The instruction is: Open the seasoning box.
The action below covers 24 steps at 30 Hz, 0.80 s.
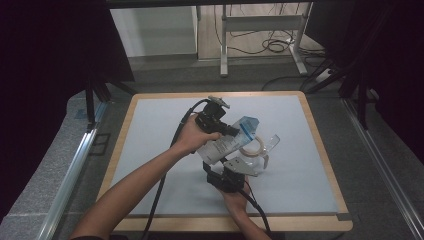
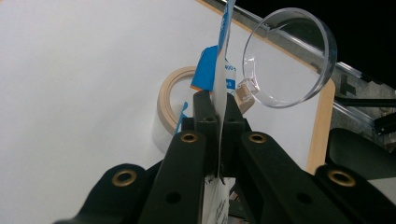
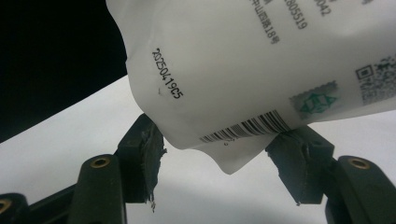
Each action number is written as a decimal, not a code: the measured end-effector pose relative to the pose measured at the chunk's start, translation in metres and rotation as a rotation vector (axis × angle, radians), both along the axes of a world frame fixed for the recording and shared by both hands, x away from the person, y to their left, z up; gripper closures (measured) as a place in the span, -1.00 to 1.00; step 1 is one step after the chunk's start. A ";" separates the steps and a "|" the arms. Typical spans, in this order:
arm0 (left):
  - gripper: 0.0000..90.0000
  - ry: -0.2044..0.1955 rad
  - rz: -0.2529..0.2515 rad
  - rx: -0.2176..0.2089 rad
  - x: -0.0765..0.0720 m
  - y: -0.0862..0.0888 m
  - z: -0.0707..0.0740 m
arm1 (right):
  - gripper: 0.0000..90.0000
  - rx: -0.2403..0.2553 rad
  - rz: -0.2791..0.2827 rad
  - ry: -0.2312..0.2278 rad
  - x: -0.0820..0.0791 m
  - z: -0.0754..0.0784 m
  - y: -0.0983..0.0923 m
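A white pouch (image 1: 226, 142) with a blue top and black printing is held up over the middle of the pale grey table mat (image 1: 150, 145), tilted so its blue end points toward the far right. In the right gripper view its lower part (image 3: 261, 65) shows a printed date code, a barcode, a green stamp and a square code, and its bottom corner hangs down between the two black jaws.

The left gripper (image 2: 218, 116) has its jaws fully closed on the thin upper edge of the pouch; in its own view the white and blue sheet runs edge-on straight up from between the pressed pads. In the high view that gripper (image 1: 220, 125) sits at the far side of the pouch, gripped by the person's left hand (image 1: 192, 136).

The right gripper (image 3: 219, 144) has its jaws spread wide on either side of the pouch's bottom. The jaw on the right of its view touches the pouch by the barcode, and the other sits just at the pouch's bulge; whether they press I cannot tell. In the high view it (image 1: 235, 175) is under the near end of the pouch, held by the right hand (image 1: 235, 200).

Just beyond the pouch stands a clear plastic cup (image 2: 289, 58) with a handle, and beside it a roll of beige tape (image 2: 169, 105) lies on the mat. The mat rests on a wooden-edged table (image 1: 320, 150).
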State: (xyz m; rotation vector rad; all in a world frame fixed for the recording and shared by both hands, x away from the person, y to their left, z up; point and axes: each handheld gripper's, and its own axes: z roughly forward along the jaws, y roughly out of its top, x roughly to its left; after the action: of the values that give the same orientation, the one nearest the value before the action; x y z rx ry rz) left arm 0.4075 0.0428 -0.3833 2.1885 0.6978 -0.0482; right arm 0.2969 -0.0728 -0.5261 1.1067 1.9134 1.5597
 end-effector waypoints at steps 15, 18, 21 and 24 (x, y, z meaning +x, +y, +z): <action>1.00 0.000 0.003 0.026 0.003 -0.006 0.003 | -0.16 0.024 -0.046 0.016 0.001 0.004 0.007; 1.00 -0.003 -0.002 0.040 0.004 -0.007 0.004 | -0.16 0.034 -0.054 0.017 0.002 0.005 0.010; 1.00 -0.005 -0.003 0.048 0.005 -0.008 0.005 | -0.16 0.052 -0.063 0.024 0.003 0.006 0.013; 1.00 -0.005 -0.005 0.053 0.005 -0.009 0.006 | -0.16 0.069 -0.070 0.024 0.004 0.007 0.016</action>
State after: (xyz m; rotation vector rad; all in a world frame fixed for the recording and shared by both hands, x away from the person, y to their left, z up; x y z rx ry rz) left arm 0.4123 0.0338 -0.3777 2.2405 0.6984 -0.0273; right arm 0.3006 -0.0570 -0.5193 1.2126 1.8283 1.5920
